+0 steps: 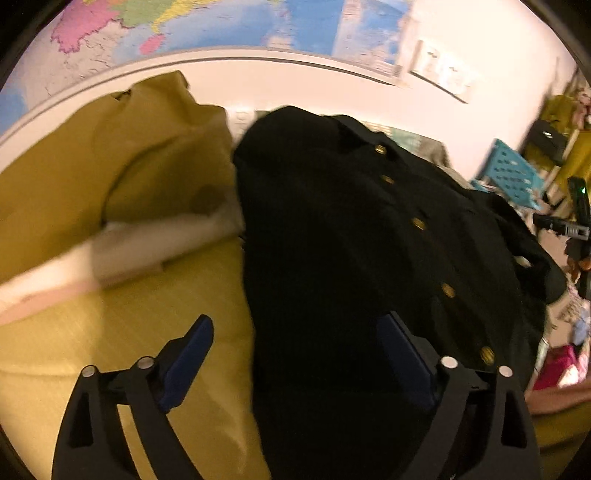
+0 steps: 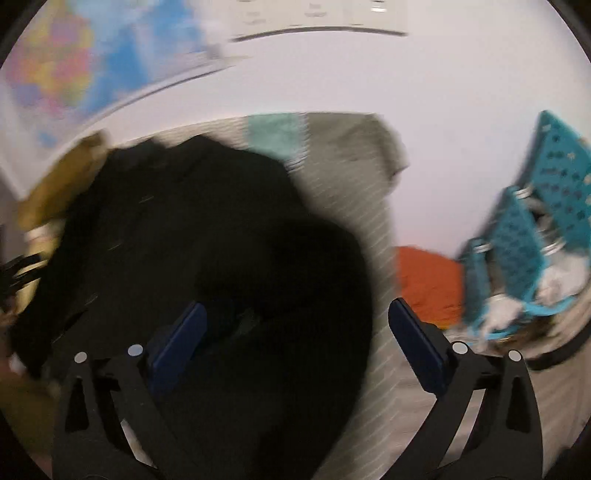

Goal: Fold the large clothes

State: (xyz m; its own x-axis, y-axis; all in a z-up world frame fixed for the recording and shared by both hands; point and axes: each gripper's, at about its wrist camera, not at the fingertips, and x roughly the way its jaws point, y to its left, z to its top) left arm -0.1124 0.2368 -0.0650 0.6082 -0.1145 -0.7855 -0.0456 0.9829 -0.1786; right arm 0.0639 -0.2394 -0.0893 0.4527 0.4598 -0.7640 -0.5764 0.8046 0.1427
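A large black garment (image 1: 351,240) with a row of gold buttons lies spread on an olive-yellow cover (image 1: 129,332). My left gripper (image 1: 295,339) is open above the garment's near left edge, one finger over the cover, the other over the black cloth. In the right wrist view the same black garment (image 2: 221,258) lies bunched and blurred. My right gripper (image 2: 295,325) is open above its near right part, holding nothing. The right gripper also shows at the far right of the left wrist view (image 1: 576,221).
A yellow cushion (image 1: 147,147) and a pale cloth (image 1: 129,247) lie to the left. A grey striped cloth (image 2: 351,166), an orange item (image 2: 428,284) and teal baskets (image 2: 535,229) are on the right. A wall map (image 1: 184,26) hangs behind.
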